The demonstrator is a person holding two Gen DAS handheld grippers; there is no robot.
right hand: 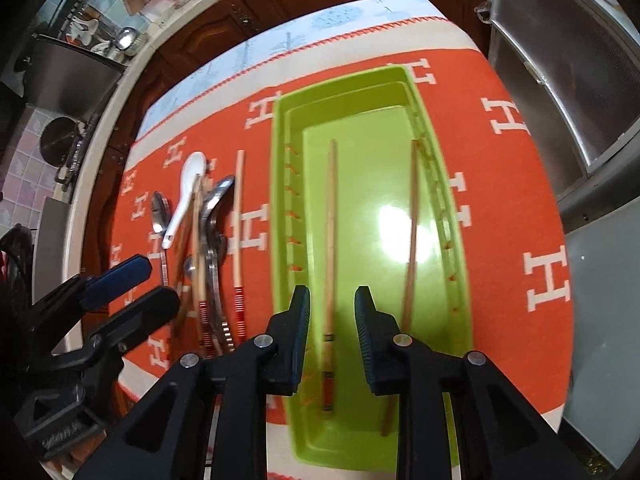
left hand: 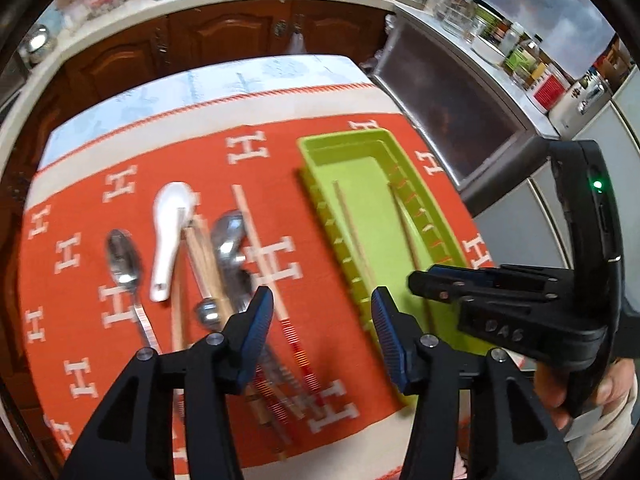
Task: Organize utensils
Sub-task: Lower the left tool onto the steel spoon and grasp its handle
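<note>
A lime green tray (right hand: 289,184) lies on the orange cloth and holds two wooden chopsticks (right hand: 330,216). It also shows in the left wrist view (left hand: 316,160). Left of it lies a pile: a white ceramic spoon (left hand: 170,220), metal spoons (left hand: 122,260) and more chopsticks (left hand: 256,236). My left gripper (left hand: 322,320) is open and empty above the cloth between pile and tray. My right gripper (right hand: 332,320) is open and empty above the tray's near end, straddling one chopstick; it also shows in the left wrist view (left hand: 440,284).
The orange cloth (right hand: 512,200) with white H marks covers a table. Brown cabinets (left hand: 224,36) stand behind it. A steel counter with jars (left hand: 500,40) and a glass-fronted unit (right hand: 560,80) stand on the right.
</note>
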